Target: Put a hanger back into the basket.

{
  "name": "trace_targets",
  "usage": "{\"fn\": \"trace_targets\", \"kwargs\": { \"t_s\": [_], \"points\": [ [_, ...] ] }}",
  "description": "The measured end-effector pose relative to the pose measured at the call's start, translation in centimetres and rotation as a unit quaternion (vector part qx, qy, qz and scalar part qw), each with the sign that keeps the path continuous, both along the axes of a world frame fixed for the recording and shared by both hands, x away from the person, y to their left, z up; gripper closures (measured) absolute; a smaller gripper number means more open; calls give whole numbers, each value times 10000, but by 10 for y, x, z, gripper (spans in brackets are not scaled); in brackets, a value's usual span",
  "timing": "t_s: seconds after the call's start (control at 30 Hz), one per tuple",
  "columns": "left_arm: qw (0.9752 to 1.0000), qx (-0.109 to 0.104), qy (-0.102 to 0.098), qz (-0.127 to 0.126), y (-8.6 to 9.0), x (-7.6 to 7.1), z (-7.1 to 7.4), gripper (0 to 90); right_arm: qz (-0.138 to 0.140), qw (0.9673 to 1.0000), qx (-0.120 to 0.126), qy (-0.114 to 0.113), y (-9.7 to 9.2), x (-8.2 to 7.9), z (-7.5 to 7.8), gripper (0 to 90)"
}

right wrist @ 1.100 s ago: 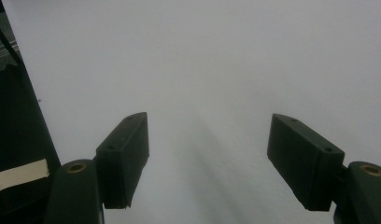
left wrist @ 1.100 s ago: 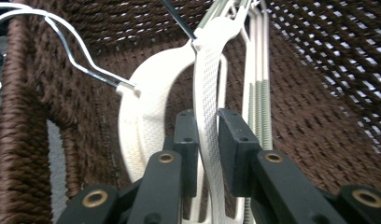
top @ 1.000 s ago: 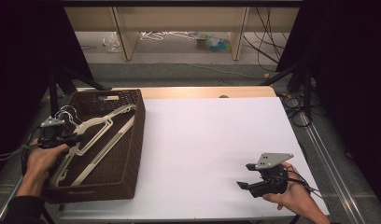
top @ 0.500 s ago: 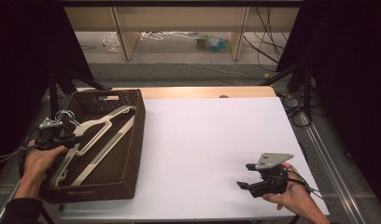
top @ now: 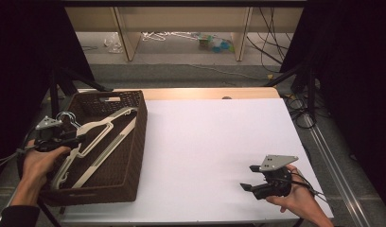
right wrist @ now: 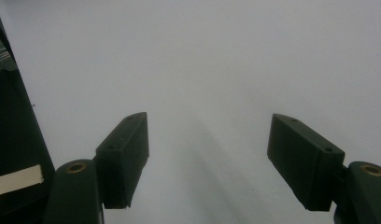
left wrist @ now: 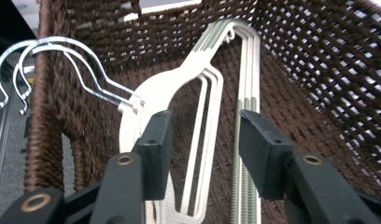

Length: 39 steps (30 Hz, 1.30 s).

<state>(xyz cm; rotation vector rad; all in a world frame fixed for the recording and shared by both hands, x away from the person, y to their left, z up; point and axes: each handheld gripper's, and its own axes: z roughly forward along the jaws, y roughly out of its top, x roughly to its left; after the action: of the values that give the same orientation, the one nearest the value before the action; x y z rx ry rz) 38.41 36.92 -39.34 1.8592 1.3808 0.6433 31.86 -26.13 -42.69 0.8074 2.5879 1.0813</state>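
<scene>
A stack of white plastic hangers (top: 103,135) with metal hooks (top: 65,116) lies slanted in a brown woven basket (top: 136,142) at the table's left. My left gripper (top: 80,138) reaches over the basket's left rim at the hangers' neck. In the left gripper view its jaws (left wrist: 205,140) have just been opening, with the hangers (left wrist: 198,79) running between and under them and the pads not pressing. My right gripper (top: 248,178) rests near the table's front right, open over the bare white surface, with nothing between its fingers (right wrist: 207,154).
The white table top (top: 219,137) stretches from the basket to the right edge, with a wooden strip (top: 205,93) along its far side. Dark stand legs and cables (top: 302,106) flank the table. A shelf with clutter (top: 181,35) stands on the floor beyond.
The left gripper's jaws have spread apart at the hangers' neck, and that hand has shifted slightly. The hangers lie in the basket much as before. The right gripper has not moved.
</scene>
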Motion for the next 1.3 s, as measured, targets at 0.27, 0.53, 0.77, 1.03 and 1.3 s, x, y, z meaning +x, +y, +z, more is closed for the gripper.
{"fn": "trace_targets", "kwargs": {
  "t_s": [0.27, 0.53, 0.77, 1.03, 1.3],
  "points": [
    [9996, -67, -266, -77, -9, -9, 15, 449, -10, 10000, 20, -17, 0, 0, 0, 297],
    [9994, -48, -324, -125, -14, -15, 23, 392, -60, 10000, 52, -59, 0, 0, 0, 285],
    [9979, -51, -542, -351, -31, -25, 35, 352, -87, 9999, 88, -58, 0, 0, 0, 272],
    [9942, -200, -807, -680, -64, -39, 48, 312, -226, 9993, 275, -128, -1, 1, 2, 251],
    [9887, -279, -964, -1118, -102, -48, 49, 258, -294, 9983, 415, -293, -1, -2, 4, 208]
  ]
}}
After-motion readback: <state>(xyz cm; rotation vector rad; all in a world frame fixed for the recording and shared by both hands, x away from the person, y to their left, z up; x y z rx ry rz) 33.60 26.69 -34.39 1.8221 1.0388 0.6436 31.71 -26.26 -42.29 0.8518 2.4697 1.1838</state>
